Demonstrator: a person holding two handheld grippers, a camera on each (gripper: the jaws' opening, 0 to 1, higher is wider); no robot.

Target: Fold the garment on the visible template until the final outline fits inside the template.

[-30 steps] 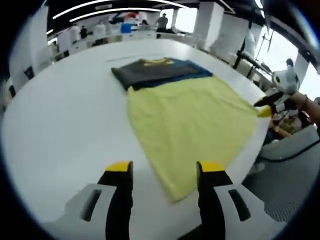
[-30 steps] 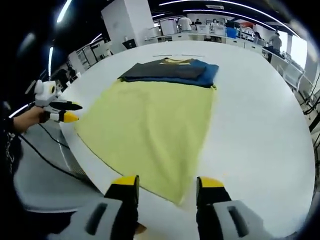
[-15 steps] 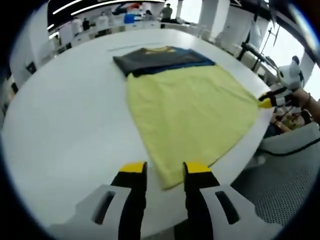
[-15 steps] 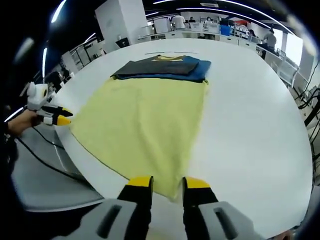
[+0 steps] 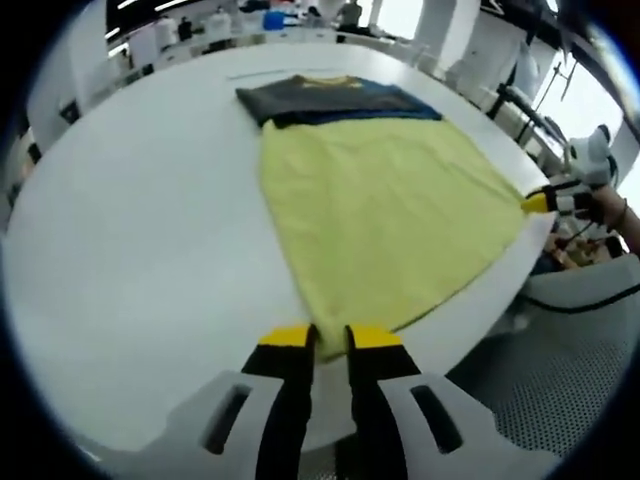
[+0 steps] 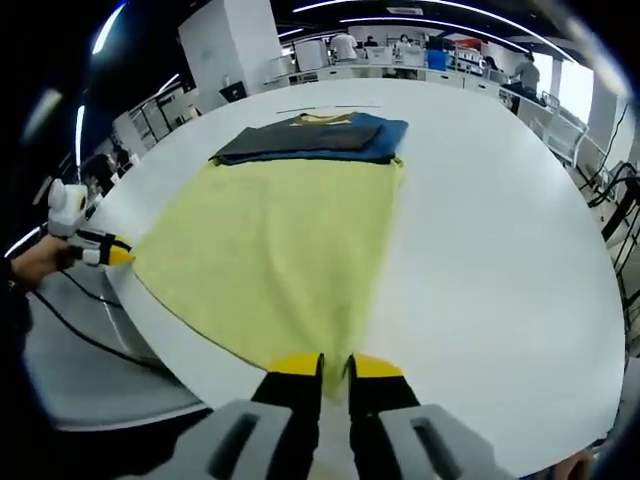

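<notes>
Left gripper view: yellow garment (image 5: 385, 215) lies flat on the white bench (image 5: 130, 230), its far edge against a folded dark stack (image 5: 335, 100). Near hem sits at the bench edge. No template outline that I can make out, so can't say where the fold has to land.

Left claw (image 5: 327, 338) has its jaws nearly together on the near-left hem corner; looks pinched, cloth runs in between the yellow tips. Right gripper view: right claw (image 6: 331, 365) same story on the near-right corner, jaws narrow with fabric between them. Each claw also shows at the rim of the other's view, sitting at its own corner.

Step in hand, as I read it: both hem corners grabbed, first fold away from the bench edge not started.

To do it well:
- Check both pinches hold the full hem thickness, not just one layer, before lifting.
- Lift both corners level and together, keep the hem taut between the claws so no sag or diagonal crease.
- Carry the hem toward the dark stack, lay it down square to the side edges.
- Stay low; cloth near the edge could slide off the bench if dragged back.
- Don't cover or shove the dark stack.
</notes>
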